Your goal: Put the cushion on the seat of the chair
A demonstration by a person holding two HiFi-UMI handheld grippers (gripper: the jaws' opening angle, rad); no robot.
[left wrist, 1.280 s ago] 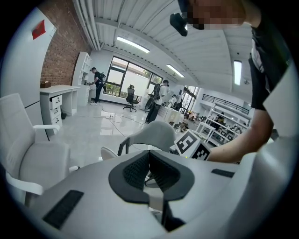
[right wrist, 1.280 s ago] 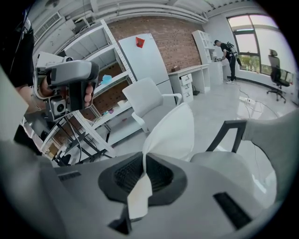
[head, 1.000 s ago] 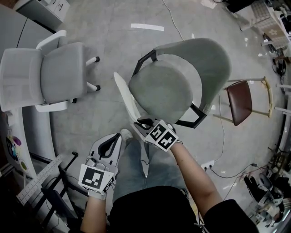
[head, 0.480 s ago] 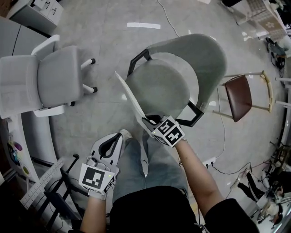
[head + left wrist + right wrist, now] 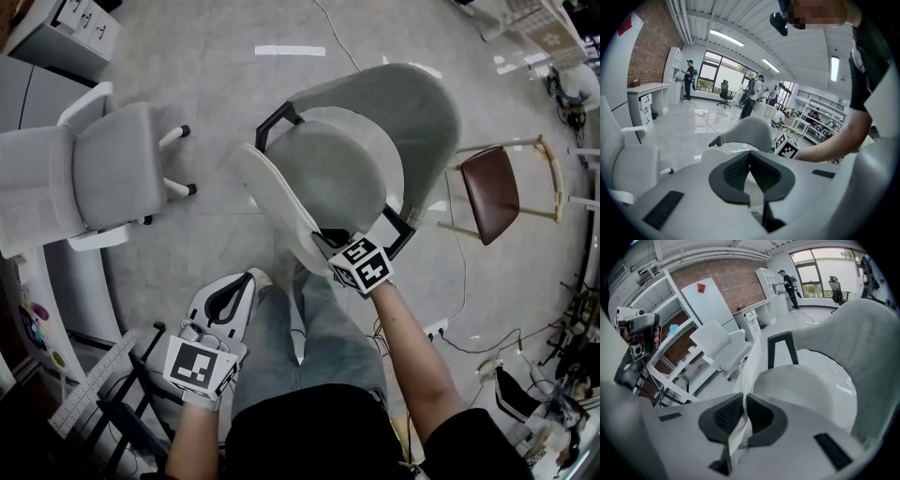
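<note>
A grey tub chair (image 5: 342, 178) with black arm frames and a tall curved back (image 5: 427, 117) stands in front of me in the head view. A thin white cushion (image 5: 277, 202) hangs tilted along the seat's front-left rim. My right gripper (image 5: 328, 246) is shut on the cushion's near edge, by the seat's front corner. In the right gripper view the white fabric (image 5: 749, 366) runs up between the pads, with the seat (image 5: 797, 385) just beyond. My left gripper (image 5: 239, 281) hangs low at the left beside my leg, shut and empty (image 5: 750, 157).
A grey and white office chair (image 5: 103, 173) stands at the left. A brown wooden-framed stool (image 5: 494, 192) stands right of the tub chair. A power strip with cables (image 5: 433, 330) lies on the floor at the right. A desk edge with a ruler (image 5: 89, 380) runs along the lower left.
My right gripper has moved right and a little down with the cushion. The cushion has swung from edge-on to a broader tilt against the seat's rim. The left gripper barely shifted.
</note>
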